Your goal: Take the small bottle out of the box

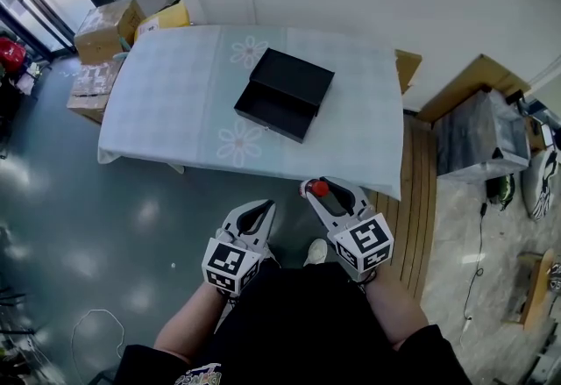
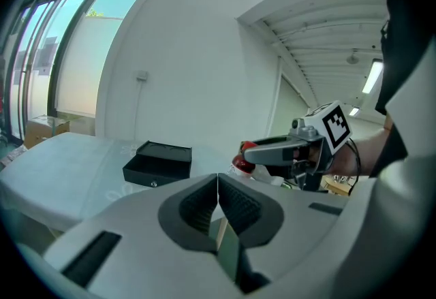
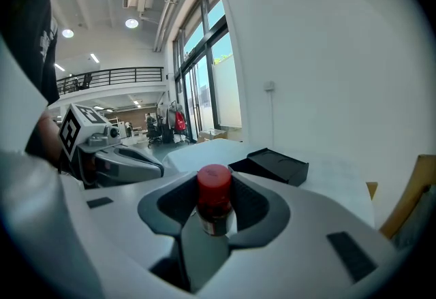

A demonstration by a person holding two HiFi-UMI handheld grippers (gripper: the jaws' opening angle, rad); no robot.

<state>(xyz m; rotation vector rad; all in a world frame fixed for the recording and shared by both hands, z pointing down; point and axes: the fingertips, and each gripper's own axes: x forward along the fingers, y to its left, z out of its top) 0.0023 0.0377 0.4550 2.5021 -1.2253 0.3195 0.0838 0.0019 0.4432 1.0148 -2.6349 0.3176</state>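
Note:
A small bottle [image 1: 317,188] with a red cap sits between the jaws of my right gripper [image 1: 328,191], which is shut on it. In the right gripper view the bottle [image 3: 214,201] stands upright, pinched at its body. My left gripper [image 1: 260,210] is shut with nothing in it, its pads touching in the left gripper view [image 2: 217,180]. Both grippers hang in front of the person's body, short of the table's near edge. The black box [image 1: 283,94] lies open on the table [image 1: 166,103], lid tipped back, inside looking empty. It also shows from the side [image 2: 158,163] [image 3: 274,165].
A pale cloth with flower prints covers the table. Cardboard boxes [image 1: 107,31] are stacked at the back left. A wrapped grey crate [image 1: 478,136] and wooden planks [image 1: 417,199] are on the right. A white wall runs behind the table, and a thin cable [image 1: 96,317] lies on the floor.

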